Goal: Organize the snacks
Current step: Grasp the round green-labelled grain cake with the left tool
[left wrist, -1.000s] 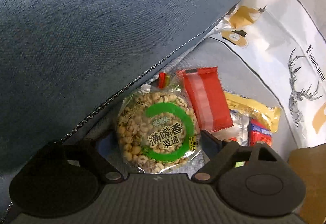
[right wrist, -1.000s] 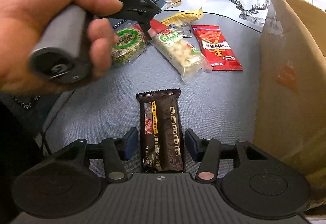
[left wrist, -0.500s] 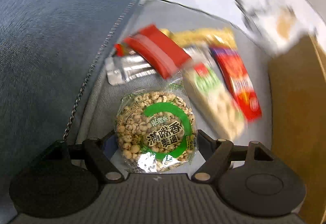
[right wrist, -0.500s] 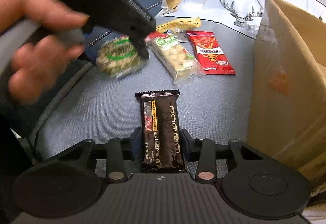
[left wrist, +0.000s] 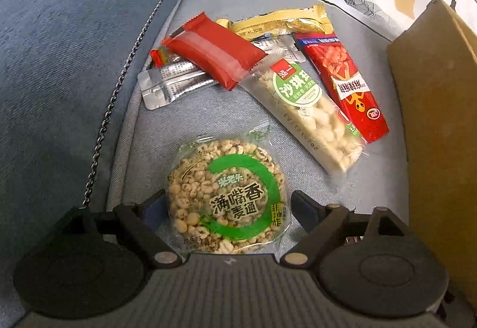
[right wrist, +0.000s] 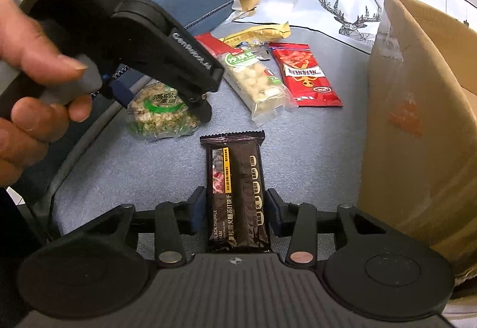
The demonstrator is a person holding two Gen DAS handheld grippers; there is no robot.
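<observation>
My left gripper (left wrist: 228, 204) is shut on a round puffed-grain cake in clear wrap with a green ring label (left wrist: 229, 197) and holds it above the blue-grey seat; the cake also shows in the right wrist view (right wrist: 161, 113). My right gripper (right wrist: 237, 208) is shut on a dark brown black-truffle cracker pack (right wrist: 235, 194). On the seat beyond lie a red pack (left wrist: 213, 55), a silver sachet (left wrist: 170, 85), a yellow pack (left wrist: 283, 22), a clear rice bar with a green label (left wrist: 307, 110) and a red snack bag (left wrist: 347, 83).
A cardboard box (right wrist: 417, 125) stands at the right, close to my right gripper. A dark blue cushion (left wrist: 74, 45) with a chain trim fills the left. A white printed cloth with deer drawings (right wrist: 342, 0) lies at the back.
My left gripper lifted the grain cake away from the pile beside the cushion and drew back toward me. My right gripper closed on the dark cracker pack.
</observation>
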